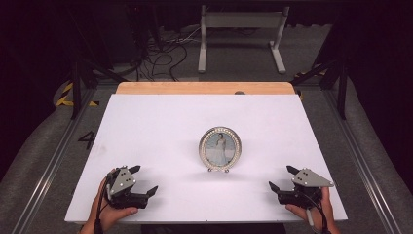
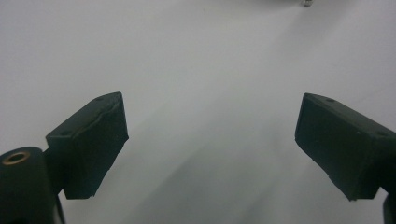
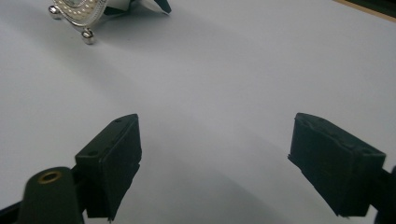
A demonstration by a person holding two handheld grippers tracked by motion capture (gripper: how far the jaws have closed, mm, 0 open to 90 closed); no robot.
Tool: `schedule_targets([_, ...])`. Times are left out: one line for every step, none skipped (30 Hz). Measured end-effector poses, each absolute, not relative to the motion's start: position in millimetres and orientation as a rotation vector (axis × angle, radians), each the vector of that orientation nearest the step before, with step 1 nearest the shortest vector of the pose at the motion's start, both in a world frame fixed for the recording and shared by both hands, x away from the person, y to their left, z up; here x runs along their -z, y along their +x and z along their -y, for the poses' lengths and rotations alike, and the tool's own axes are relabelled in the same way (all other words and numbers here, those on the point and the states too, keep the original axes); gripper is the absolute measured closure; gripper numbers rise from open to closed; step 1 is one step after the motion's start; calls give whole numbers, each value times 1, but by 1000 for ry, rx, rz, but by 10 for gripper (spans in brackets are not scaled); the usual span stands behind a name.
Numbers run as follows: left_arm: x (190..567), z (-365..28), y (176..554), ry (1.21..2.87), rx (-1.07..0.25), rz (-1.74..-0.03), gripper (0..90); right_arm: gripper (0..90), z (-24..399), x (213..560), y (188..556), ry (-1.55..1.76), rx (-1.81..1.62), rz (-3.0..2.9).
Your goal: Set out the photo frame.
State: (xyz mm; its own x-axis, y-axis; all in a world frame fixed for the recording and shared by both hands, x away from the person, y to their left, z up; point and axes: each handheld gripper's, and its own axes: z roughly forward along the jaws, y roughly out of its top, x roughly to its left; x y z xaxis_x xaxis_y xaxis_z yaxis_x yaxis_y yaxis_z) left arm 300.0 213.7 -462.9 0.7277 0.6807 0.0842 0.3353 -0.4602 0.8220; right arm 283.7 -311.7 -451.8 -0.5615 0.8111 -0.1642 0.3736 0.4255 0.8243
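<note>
While the oval photo frame [image 1: 220, 149] stands upright mid-table [image 1: 156, 122], long axis vertical, it lies between and beyond your tongs. Left tongs [image 1: 144, 181] and right tongs [image 1: 281, 177] are both spread and empty, the right marginally nearer.

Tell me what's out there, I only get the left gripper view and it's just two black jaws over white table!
Observer: A small oval picture frame stands upright in the middle of the white table, between the two grippers.
Operator: Is my left gripper holding anything?
Observer: No. The left gripper sits open near the table's front left corner, apart from the frame.
Operator: And the other one?
Observer: The right gripper is open too, near the front right corner, nothing between its jaws.
Operator: What's the frame like?
Observer: Silver, beaded rim, on little ball feet; it holds a picture of a figure in a pale dress.
</note>
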Motion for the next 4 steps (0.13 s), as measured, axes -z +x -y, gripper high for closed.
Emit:
schedule_targets([463,-213,300,2080,-516,-766,102,172,313,452,284,1001,-1028,-2123])
schedule_targets([463,-212,301,2086,-520,-763,103,172,313,453,284,1008,-1033,-2119])
schedule_targets([463,-211,301,2093,-522,-761,102,172,314,453,284,1014,-1026,-2118])
schedule_targets([463,-211,301,2094,-522,-758,102,172,314,454,284,1020,-1022,-2118])
